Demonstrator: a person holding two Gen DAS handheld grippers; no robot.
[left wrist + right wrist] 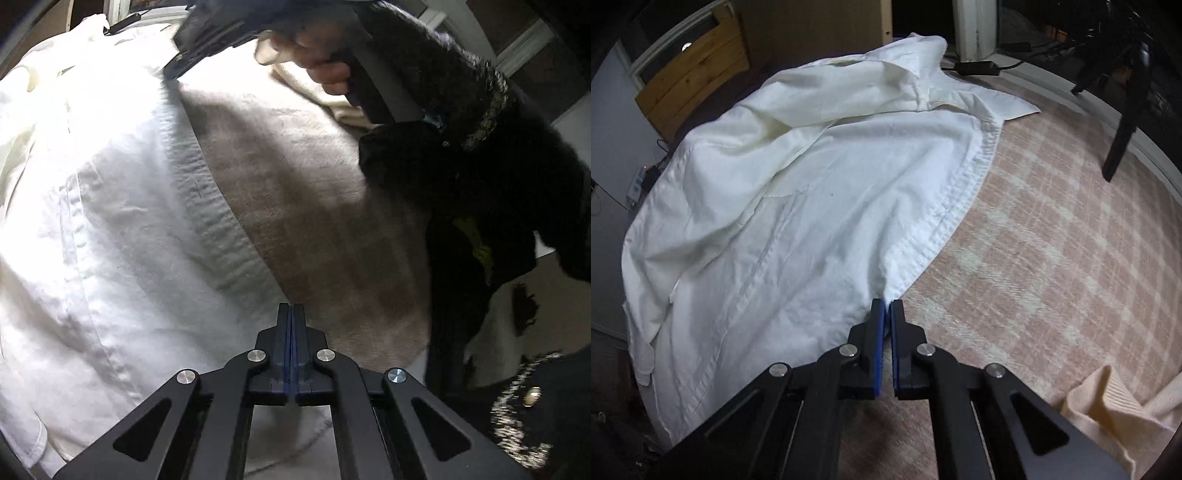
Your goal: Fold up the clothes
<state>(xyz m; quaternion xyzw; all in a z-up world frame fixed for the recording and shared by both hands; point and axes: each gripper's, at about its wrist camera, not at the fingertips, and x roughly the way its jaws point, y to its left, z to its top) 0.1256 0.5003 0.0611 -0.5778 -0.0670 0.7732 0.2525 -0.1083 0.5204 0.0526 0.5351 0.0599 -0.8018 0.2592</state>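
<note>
A white shirt (820,192) lies spread and rumpled on a pink checked blanket (1052,221). Its collar is at the far end and its hem runs diagonally towards me. My right gripper (886,304) is shut on the near corner of the hem, and the cloth puckers into its tips. In the left wrist view the shirt (110,221) fills the left side. My left gripper (291,308) is shut, pads together, its tips over the hem edge where it meets the blanket (314,221). No cloth shows between the pads. A hand (325,62) holds the right gripper (173,70) at the far hem.
A cream knitted garment (1115,402) lies at the near right of the blanket. A black chair leg (1123,125) stands at the far right. A wooden board (694,81) leans at the far left. A power adapter (975,68) lies behind the collar. A dark sleeve (480,177) crosses the right.
</note>
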